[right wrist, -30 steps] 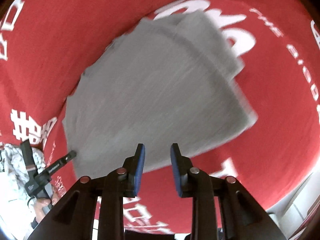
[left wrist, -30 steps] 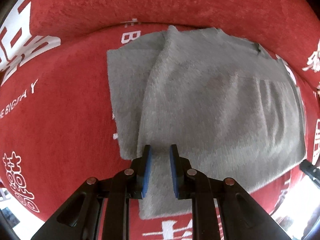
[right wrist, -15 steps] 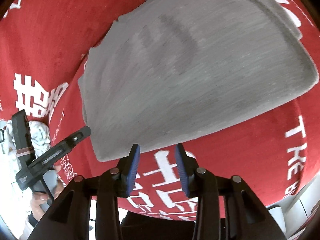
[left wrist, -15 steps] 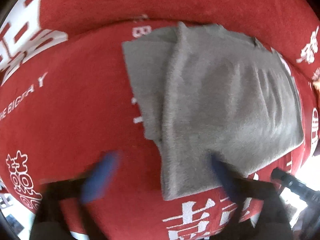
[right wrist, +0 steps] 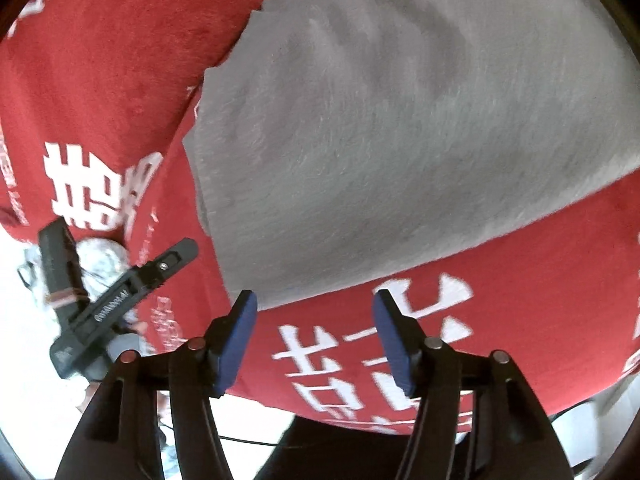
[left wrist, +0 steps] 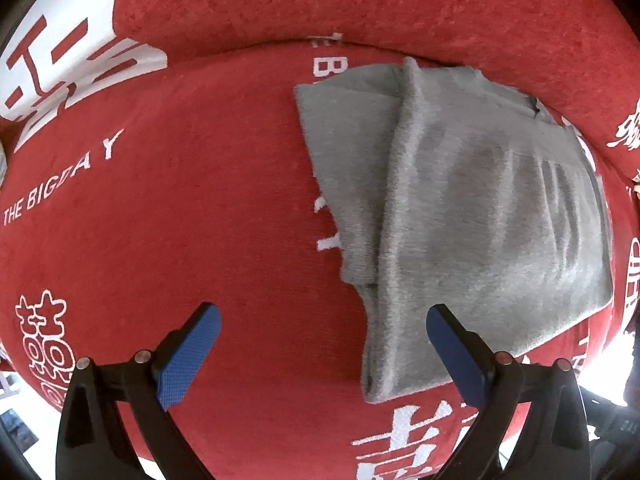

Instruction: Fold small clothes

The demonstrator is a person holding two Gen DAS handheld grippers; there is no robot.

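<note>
A grey fuzzy garment [left wrist: 460,216] lies folded on a red cloth [left wrist: 180,220] with white lettering. In the left wrist view it sits right of centre, one layer folded over another. My left gripper [left wrist: 320,344] is open wide and empty, just above the cloth; its right finger is at the garment's near left corner. In the right wrist view the garment [right wrist: 400,120] fills the upper part. My right gripper [right wrist: 316,328] is open and empty, hovering just off the garment's near edge.
The red cloth [right wrist: 500,312] covers the whole work surface and rises into a fold at the back. The left gripper's body [right wrist: 112,300] shows at the left of the right wrist view, by a pale patterned fabric [right wrist: 100,256] at the surface's edge.
My left gripper has opened wide, let go of the garment's near edge, and shifted left. My right gripper has moved in toward the garment's near edge and opened.
</note>
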